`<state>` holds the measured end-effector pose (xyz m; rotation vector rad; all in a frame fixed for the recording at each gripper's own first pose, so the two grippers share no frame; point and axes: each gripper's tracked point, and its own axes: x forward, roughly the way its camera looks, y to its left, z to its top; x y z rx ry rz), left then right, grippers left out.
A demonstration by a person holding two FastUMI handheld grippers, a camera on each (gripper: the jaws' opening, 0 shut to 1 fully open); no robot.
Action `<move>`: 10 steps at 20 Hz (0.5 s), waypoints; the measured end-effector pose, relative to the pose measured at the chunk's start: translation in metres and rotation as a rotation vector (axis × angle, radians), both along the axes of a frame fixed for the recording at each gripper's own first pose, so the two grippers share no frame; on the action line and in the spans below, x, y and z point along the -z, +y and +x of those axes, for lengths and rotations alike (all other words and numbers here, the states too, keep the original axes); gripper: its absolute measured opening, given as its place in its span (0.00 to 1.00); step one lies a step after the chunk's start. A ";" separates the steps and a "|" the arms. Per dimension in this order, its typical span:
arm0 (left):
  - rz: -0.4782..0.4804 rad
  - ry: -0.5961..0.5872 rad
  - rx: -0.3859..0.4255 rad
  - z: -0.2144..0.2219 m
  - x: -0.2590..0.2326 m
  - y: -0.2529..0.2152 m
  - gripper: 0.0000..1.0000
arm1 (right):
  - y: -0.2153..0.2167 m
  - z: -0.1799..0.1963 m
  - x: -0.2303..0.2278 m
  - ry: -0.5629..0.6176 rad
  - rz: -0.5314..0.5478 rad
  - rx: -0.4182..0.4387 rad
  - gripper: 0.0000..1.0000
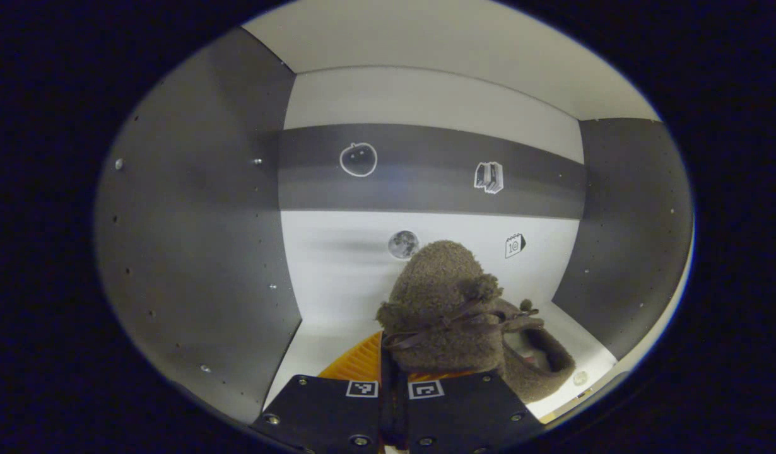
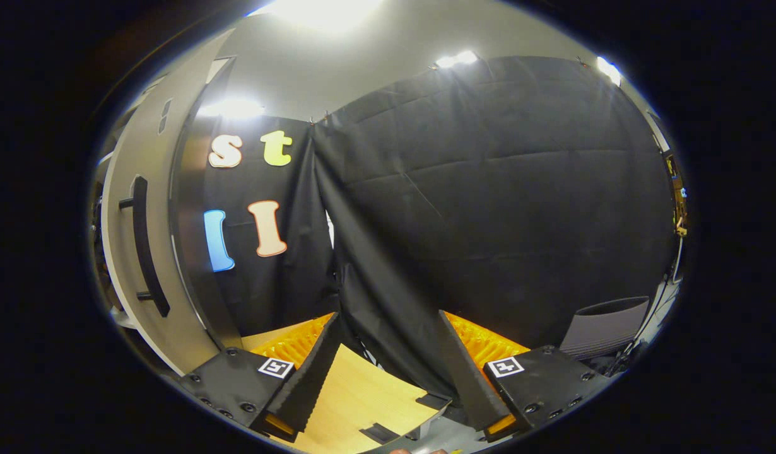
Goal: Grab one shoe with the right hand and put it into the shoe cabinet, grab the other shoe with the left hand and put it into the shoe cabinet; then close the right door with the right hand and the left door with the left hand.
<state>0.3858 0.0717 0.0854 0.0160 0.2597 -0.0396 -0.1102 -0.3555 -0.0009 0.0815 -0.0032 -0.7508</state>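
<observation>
In the left gripper view I look into the shoe cabinet (image 1: 199, 252), which has grey side walls and a white floor. My left gripper (image 1: 394, 369) is shut on a brown fuzzy shoe (image 1: 441, 302) with a dark lace bow, held just above the floor. A second brown shoe (image 1: 542, 366) lies on the cabinet floor close behind it to the right, its opening facing up. In the right gripper view my right gripper (image 2: 388, 356) is open with nothing between its fingers. It hovers over the wooden table (image 2: 356, 403), to the right of an open cabinet door (image 2: 126, 189) with a black handle (image 2: 145, 246).
The cabinet's back wall (image 1: 337, 265) is white with a grey band and a few small stickers. The booth's black cloth wall (image 2: 501, 208) hangs beyond the right gripper. A grey ridged object (image 2: 605, 328) sits low at the right.
</observation>
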 end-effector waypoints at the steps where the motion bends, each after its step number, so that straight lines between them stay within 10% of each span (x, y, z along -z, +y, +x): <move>1: -0.010 0.011 -0.012 0.007 0.006 0.000 0.02 | -0.004 -0.004 -0.001 -0.001 0.004 0.012 0.95; 6: 0.010 0.101 -0.002 0.015 0.033 -0.002 0.03 | -0.011 0.000 -0.020 -0.037 -0.009 0.026 0.93; 10: 0.056 0.125 0.031 0.005 0.039 -0.009 0.68 | -0.008 0.022 -0.021 -0.034 -0.009 -0.024 0.96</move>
